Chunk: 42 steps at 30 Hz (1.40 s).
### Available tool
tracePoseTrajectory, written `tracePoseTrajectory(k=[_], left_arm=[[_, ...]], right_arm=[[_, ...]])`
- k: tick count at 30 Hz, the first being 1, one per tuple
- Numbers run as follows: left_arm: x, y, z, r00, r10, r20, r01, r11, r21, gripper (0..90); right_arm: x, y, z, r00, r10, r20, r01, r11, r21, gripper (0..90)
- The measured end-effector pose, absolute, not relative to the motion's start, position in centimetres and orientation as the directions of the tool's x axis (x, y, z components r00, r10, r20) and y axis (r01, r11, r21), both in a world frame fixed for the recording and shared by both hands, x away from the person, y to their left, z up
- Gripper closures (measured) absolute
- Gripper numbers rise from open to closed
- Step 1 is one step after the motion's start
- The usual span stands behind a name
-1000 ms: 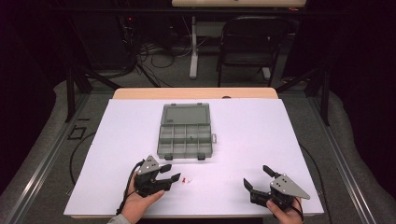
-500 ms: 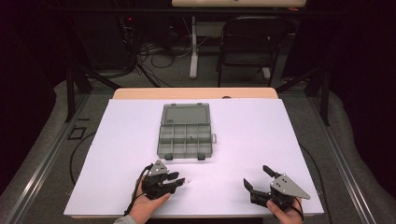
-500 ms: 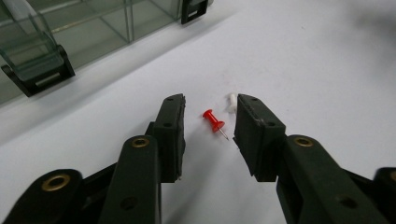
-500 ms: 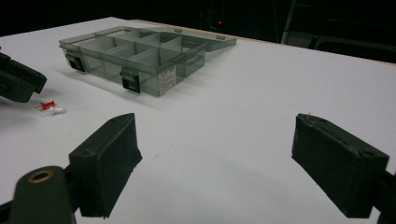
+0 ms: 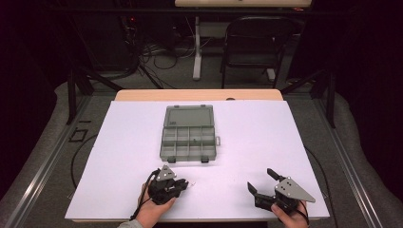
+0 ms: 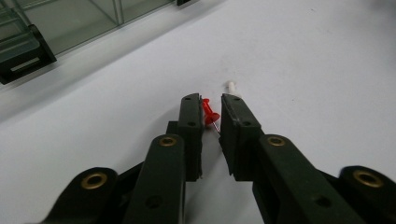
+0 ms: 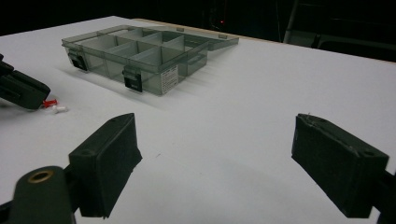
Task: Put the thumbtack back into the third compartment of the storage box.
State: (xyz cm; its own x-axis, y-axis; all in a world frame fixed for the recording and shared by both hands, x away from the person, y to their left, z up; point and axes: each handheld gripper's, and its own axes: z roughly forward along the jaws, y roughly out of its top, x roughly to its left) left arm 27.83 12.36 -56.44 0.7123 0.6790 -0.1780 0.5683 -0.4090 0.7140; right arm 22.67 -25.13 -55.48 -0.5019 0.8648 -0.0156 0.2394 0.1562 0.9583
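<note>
A red pushpin (image 6: 209,115) lies on the white table between the jaws of my left gripper (image 6: 212,100). The jaws have just been closing on it; a narrow gap still shows and the pin rests against the left one. A white pushpin (image 6: 231,87) lies just beyond the right jaw's tip. In the high view the left gripper (image 5: 187,184) sits near the front edge, left of centre. My right gripper (image 5: 260,179) rests open at the front right with nothing between its fingers. From the right gripper view (image 7: 215,123), both the red pin (image 7: 49,102) and the white pin (image 7: 60,109) lie by the left gripper's tip (image 7: 28,91).
An open grey compartment box (image 5: 190,137) stands mid-table, lid laid back, compartments looking empty; its latches (image 6: 21,56) are close ahead of the left gripper. White table surface (image 5: 266,137) spreads around it. A black chair (image 5: 252,47) and cables stand beyond the far edge.
The left gripper moved slightly forward and right onto the pins, and its jaws narrowed around the red pushpin. The right gripper stayed still.
</note>
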Motion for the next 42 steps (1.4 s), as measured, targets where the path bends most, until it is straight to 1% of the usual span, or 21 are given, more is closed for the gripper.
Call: tracePoseTrajectory(k=[4,8,14,21,30,42], left_arm=[[27.8,12.4,-56.5,0.707,0.687,-0.167,0.565,-0.408,0.717,86.4],[27.9,12.5,-56.6,0.708,0.686,-0.169,0.565,-0.406,0.718,89.5],[27.9,12.5,-56.6,0.708,0.685,-0.169,0.565,-0.406,0.718,90.0],[28.1,12.7,-56.4,0.700,0.687,-0.196,0.580,-0.387,0.717,90.0],[28.5,13.9,-55.4,0.685,0.696,-0.213,0.564,-0.322,0.761,90.0],[29.0,15.2,-54.8,0.648,0.721,-0.247,0.564,-0.236,0.792,90.0]], right_arm=[[22.7,-25.1,-55.5,-0.504,0.864,-0.014,0.241,0.156,0.958,14.2],[22.7,-25.1,-55.5,-0.505,0.863,-0.013,0.242,0.156,0.958,14.2],[22.7,-25.1,-55.5,-0.505,0.863,-0.013,0.242,0.157,0.957,14.2],[22.7,-25.1,-55.5,-0.506,0.863,-0.013,0.243,0.156,0.957,14.2],[22.7,-25.1,-55.5,-0.506,0.862,-0.014,0.243,0.158,0.957,14.2],[22.7,-25.0,-55.5,-0.511,0.859,-0.020,0.240,0.165,0.957,14.2]])
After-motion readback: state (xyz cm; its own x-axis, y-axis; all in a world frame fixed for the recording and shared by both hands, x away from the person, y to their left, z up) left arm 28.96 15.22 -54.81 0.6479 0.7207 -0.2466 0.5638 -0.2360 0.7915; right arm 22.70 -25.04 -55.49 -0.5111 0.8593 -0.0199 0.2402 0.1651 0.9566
